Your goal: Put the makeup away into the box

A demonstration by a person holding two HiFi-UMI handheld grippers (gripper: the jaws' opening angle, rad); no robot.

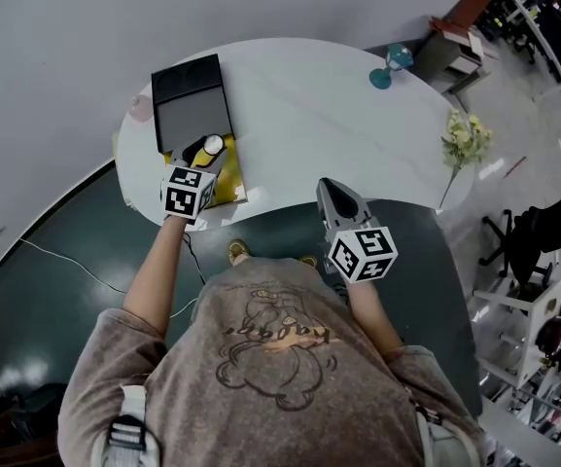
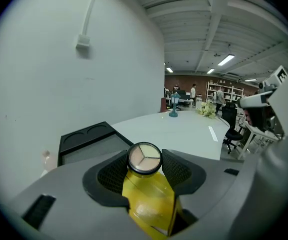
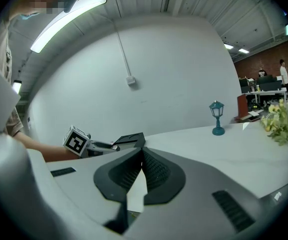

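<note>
A round makeup compact with a three-part pale palette sits between the pads of my left gripper, which is shut on it. In the head view the compact hangs just in front of the black box, over a yellow pouch on the white table. The box shows a grey inside and a black lid part with round hollows. My right gripper is shut with nothing in it; it hovers at the table's near edge.
A small pinkish item lies left of the box. A teal lamp figure and a vase of pale flowers stand at the table's far right. Office chairs and shelves fill the room to the right.
</note>
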